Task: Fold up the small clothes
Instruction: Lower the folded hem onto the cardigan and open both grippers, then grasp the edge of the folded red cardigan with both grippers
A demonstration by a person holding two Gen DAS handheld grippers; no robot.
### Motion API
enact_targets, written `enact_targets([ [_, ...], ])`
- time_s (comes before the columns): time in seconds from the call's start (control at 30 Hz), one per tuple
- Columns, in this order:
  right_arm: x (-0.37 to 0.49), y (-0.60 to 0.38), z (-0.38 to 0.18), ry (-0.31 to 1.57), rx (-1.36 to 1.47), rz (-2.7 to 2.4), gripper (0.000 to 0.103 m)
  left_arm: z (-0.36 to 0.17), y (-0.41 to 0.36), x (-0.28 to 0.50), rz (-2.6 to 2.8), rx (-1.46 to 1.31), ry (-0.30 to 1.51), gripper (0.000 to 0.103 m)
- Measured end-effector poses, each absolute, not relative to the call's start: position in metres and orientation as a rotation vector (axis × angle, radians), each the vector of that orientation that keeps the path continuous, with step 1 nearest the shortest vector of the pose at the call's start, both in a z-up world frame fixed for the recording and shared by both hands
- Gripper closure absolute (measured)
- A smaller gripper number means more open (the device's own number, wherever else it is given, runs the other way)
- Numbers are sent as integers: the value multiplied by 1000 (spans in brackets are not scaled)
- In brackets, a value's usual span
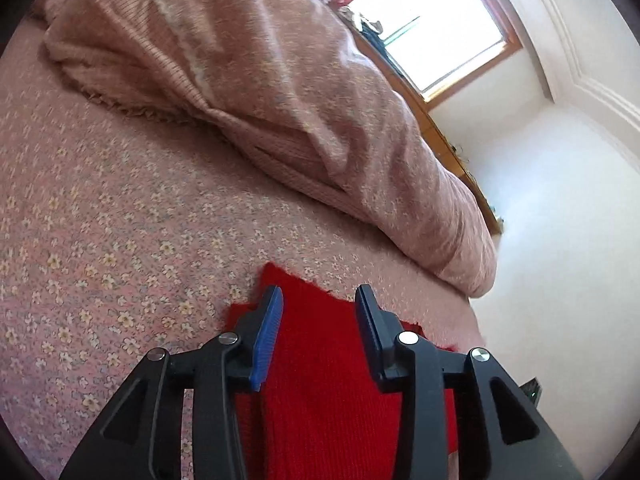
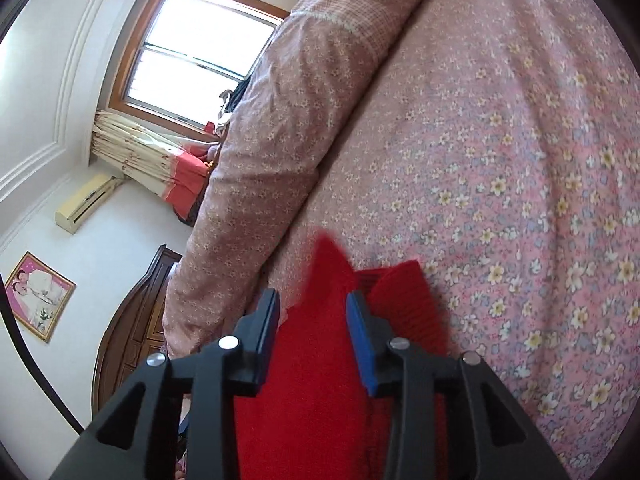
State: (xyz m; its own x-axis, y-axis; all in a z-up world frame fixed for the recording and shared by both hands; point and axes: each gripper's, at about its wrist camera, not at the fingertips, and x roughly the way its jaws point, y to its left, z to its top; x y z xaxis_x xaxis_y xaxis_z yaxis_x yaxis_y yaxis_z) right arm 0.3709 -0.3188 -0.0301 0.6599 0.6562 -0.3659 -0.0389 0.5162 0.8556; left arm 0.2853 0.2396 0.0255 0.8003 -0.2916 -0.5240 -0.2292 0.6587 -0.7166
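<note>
My left gripper (image 1: 318, 294), jaws apart with nothing pinched, has open floral bedsheet (image 1: 100, 220) to its left and a rolled quilt (image 1: 280, 80) beyond; the bed edge and white wall lie right. The red knit garment (image 1: 320, 380) lies flat beneath both fingers. My right gripper (image 2: 312, 300), jaws likewise apart, stands over the same garment, clear sheet to its right.

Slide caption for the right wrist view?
Right gripper open over a red knit garment on the floral bedsheet.
</note>
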Motion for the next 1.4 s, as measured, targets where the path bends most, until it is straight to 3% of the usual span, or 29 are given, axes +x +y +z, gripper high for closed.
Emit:
enact_targets([
  [0.4, 363, -298, -6, 810, 771, 513, 65, 26, 206, 280, -39, -751, 783, 72],
  [0.6, 342, -317, -1, 819, 755, 487, 65, 23, 182, 256, -50, -693, 813, 49],
  [0.83, 307, -329, -6, 884, 673, 485, 65, 12, 154, 225, -49, -639, 901, 39],
  [1.07, 269, -345, -42, 1013, 752, 498, 39, -17, 148, 194, -41, -758, 1010, 38],
  [1.13, 259, -346, -51, 1011, 799, 520, 26, -28, 152, 189, -73, -870, 1025, 37],
  [1.4, 262, -338, -60, 1008, 855, 555, 24, -42, 163, 207, -100, -1001, 990, 33],
])
